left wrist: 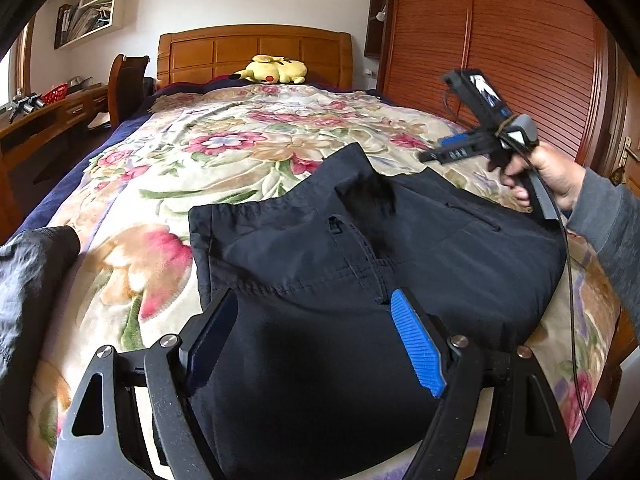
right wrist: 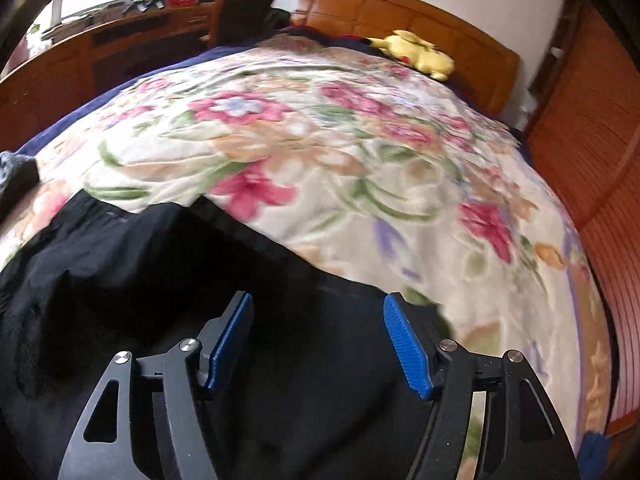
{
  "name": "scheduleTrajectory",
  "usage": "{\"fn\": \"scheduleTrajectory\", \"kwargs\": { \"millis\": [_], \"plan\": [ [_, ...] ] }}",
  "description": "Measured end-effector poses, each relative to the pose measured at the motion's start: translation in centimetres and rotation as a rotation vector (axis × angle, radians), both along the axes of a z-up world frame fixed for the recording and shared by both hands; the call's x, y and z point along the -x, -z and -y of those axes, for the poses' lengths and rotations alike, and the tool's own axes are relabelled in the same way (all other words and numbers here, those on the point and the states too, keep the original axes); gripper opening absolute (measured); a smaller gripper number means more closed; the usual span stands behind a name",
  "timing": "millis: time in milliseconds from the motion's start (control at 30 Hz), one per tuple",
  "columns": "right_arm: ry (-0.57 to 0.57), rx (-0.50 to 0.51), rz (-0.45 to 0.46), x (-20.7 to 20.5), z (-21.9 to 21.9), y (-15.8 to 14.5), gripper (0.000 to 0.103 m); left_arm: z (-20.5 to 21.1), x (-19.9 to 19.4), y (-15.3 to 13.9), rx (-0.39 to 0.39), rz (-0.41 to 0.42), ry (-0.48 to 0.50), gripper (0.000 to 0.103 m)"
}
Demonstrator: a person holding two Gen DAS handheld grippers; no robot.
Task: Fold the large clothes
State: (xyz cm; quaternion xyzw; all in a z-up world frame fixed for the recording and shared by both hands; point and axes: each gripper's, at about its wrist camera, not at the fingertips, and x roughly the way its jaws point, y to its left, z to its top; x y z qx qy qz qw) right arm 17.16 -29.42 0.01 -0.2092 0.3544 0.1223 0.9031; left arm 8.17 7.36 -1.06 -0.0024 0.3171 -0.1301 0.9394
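The dark trousers [left wrist: 360, 264] lay folded in a thick bundle across the lower middle of the left wrist view, waistband and zip pocket facing up, resting on the floral blanket [left wrist: 224, 148] that covered the bed. The left gripper [left wrist: 316, 340] hung just above the near edge of the bundle, its blue pads spread wide with only cloth beneath and nothing pinched. At the right of that frame a hand [left wrist: 548, 176] carried the right gripper [left wrist: 430, 155] clear above the far right corner of the trousers; in its own blurred view the right gripper [right wrist: 318, 344] likewise showed its jaws parted and empty over black fabric. A second dark garment [left wrist: 32, 280] sat at the left edge, and a yellow plush toy [left wrist: 272, 69] lay by the headboard at the top. The fold looked close to finished, yet the slippery layers could slide apart if either gripper dragged the top layer while moving off, and the dangling cable [left wrist: 568, 280] at the right might snag a fold and pull it open.
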Motion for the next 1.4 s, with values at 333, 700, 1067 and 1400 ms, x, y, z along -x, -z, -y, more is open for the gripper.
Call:
{"fn": "scheduleTrajectory", "kwargs": {
  "millis": [333, 700, 1067, 1400],
  "plan": [
    [0.156, -0.162, -0.212, -3.1, 7.5, 5.4, 0.058, 0.1, -0.3, 0.3, -0.011, -0.007, -0.003, 0.08],
    [0.154, -0.148, -0.129, -2.2, 9.8, 4.1, 0.004, -0.2, -0.4, 0.6, -0.016, -0.016, 0.002, 0.08],
    [0.175, -0.134, -0.018, 3.9, 10.6, 1.6, 0.036, -0.5, 1.0, 0.4, -0.01, -0.008, -0.005, 0.08],
    [-0.049, -0.265, 0.041, 16.7, 7.1, 1.8, 0.059, -1.0, 2.4, 0.6, 0.004, -0.004, -0.023, 0.08]
  ]
}}
